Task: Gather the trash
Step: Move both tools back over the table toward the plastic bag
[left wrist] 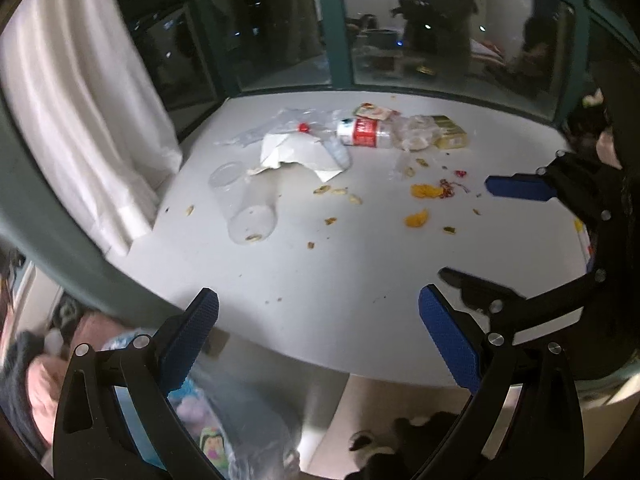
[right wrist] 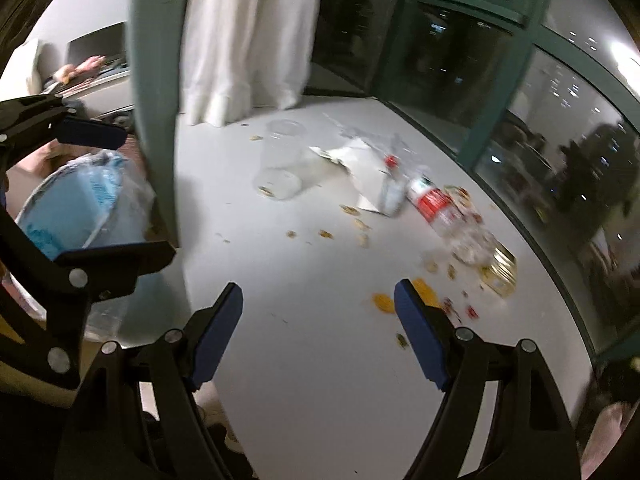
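Trash lies on a white table: a clear plastic cup on its side, crumpled white paper, a plastic bottle with a red label, a yellow packet, orange peel and crumbs. My left gripper is open and empty above the table's near edge. My right gripper is open and empty over the table; the cup, paper, bottle and peel lie ahead of it. The right gripper also shows in the left wrist view.
A bin lined with a blue bag stands left of the table, below its edge. A white curtain hangs at the left, and dark windows with teal frames run behind the table. A clear bag sits below the near edge.
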Available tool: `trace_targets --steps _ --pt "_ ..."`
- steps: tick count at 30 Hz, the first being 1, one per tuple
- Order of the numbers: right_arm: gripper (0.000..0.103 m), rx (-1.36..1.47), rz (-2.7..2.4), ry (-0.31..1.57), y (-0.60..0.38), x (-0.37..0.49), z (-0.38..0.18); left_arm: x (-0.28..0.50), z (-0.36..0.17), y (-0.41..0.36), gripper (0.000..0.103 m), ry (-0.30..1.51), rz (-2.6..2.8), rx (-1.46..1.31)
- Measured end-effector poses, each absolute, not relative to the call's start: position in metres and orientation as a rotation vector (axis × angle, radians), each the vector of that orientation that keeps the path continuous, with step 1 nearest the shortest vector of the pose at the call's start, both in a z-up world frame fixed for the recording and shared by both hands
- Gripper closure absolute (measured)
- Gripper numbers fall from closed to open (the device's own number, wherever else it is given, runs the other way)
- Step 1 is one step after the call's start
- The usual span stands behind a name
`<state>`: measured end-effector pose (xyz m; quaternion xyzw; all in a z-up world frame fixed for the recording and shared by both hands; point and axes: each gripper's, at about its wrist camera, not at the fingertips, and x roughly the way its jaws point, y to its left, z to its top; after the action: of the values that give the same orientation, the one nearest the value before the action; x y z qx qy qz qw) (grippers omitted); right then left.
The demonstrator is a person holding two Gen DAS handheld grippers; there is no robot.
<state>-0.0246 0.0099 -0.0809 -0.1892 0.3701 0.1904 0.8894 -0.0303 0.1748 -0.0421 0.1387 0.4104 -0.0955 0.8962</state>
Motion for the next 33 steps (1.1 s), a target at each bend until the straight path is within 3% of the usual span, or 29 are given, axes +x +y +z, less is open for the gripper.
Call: trace_targets --steps 15,33 --pt "0.028 -0.404 0.448 0.741 -0.084 0.013 -0.081 0.019 -0.029 0.07 0.006 0.794 -0.165 0.259" --pt "0.028 -0.329 0.178 0.847 -0.113 0.113 -0.09 0.131 -0.056 0.041 0.006 0.791 -0.353 0.28"
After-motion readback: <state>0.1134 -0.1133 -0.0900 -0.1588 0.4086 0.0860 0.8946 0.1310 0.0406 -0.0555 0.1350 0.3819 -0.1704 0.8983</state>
